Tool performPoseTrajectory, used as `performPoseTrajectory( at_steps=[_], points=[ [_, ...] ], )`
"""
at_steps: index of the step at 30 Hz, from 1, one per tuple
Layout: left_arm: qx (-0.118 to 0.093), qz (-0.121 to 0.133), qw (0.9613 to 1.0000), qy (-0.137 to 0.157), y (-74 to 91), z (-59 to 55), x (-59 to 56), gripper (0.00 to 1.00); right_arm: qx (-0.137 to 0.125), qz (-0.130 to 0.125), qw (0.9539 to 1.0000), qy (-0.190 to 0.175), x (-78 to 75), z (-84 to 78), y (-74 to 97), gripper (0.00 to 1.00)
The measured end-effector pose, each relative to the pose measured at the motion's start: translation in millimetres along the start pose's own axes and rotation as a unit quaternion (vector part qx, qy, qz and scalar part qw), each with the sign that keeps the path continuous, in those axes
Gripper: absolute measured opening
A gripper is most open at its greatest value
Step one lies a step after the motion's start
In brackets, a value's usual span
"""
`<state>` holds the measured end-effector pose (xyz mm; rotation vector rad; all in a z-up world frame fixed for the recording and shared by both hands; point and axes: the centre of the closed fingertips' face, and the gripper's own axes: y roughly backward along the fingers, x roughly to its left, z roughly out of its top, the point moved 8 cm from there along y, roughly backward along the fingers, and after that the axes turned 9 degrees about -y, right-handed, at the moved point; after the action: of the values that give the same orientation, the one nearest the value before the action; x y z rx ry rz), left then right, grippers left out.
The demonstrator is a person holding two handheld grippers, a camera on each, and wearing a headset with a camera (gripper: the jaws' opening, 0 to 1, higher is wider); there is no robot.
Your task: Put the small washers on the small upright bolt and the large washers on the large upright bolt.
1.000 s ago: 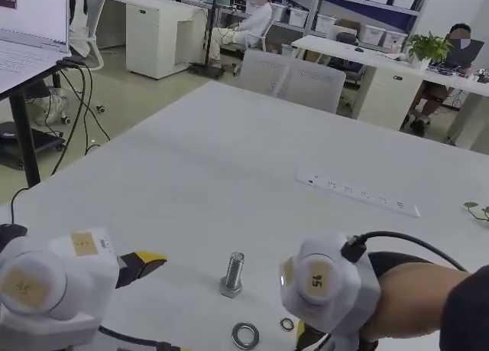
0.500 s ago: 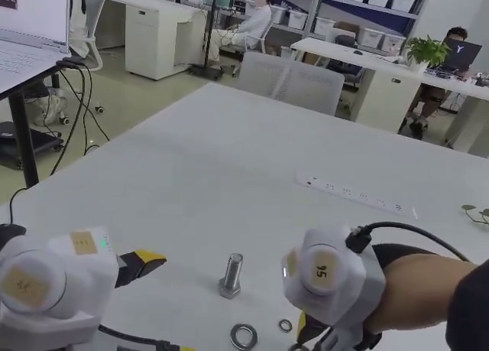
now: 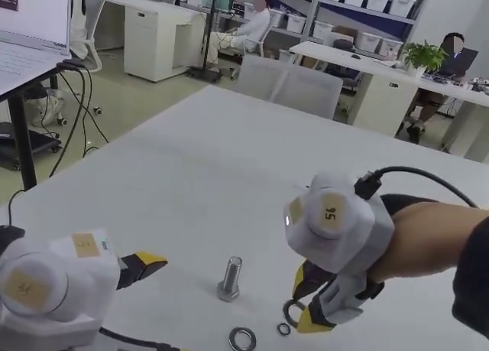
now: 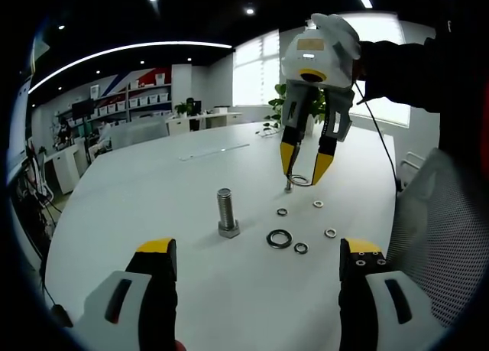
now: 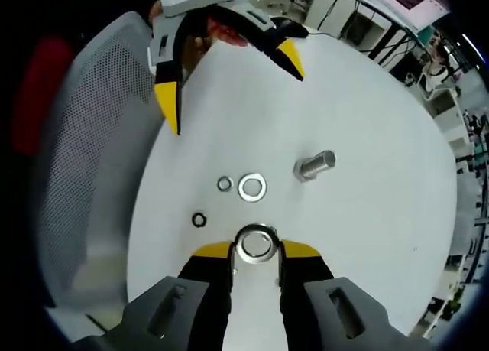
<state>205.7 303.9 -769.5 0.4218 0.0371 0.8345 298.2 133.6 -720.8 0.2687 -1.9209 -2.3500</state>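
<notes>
Left of the upright bolt (image 3: 230,278), the left tool (image 4: 257,248) is held with jaws spread wide, gripping nothing. Right of the bolt, the right tool (image 4: 302,170), raised off the table (image 3: 191,175), pinches a large washer (image 5: 256,229). Loose washers (image 4: 279,238) lie near the bolt.

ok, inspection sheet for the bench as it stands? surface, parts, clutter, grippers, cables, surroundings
Surface: white table, plain matte top.
Job's things: hex bolt upright, no washer on it; loose large washer flat beside it; small washers scattered nearby.
Clutter: long white bar on the far side, possibly a power strip.
Grippers: right gripper shut on a held large washer; left gripper open, fingers holding nothing.
Cables: black cable from the right gripper; hanging cables by the side desk.
Surroundings: laptop, mesh chair, potted plant, seated people.
</notes>
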Motion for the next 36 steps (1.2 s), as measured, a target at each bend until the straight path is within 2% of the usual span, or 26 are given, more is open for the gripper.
performPoseTrajectory(
  at_steps=[8, 13, 22, 36],
  points=[
    [-0.003, -0.002, 1.0, 0.001, 1.1, -0.3, -1.1, 0.88, -0.002, -0.016, 0.9997, 0.021, -12.3, 19.7, 15.9, 0.23],
    [-0.003, 0.0, 1.0, 0.001, 2.4, -1.5, -0.9, 0.88, -0.012, -0.014, 0.9994, 0.03, -16.4, 33.5, 19.8, 0.23],
    [-0.005, 0.005, 1.0, 0.002, 3.0, -2.6, 0.4, 0.87, -0.013, -0.019, 0.9983, 0.054, -27.2, 52.3, 24.5, 0.23],
    [-0.004, 0.015, 0.9999, 0.002, 5.4, -3.2, 1.7, 0.87, -0.009, -0.015, 0.9964, 0.083, -42.8, 74.3, 15.7, 0.23]
  ],
)
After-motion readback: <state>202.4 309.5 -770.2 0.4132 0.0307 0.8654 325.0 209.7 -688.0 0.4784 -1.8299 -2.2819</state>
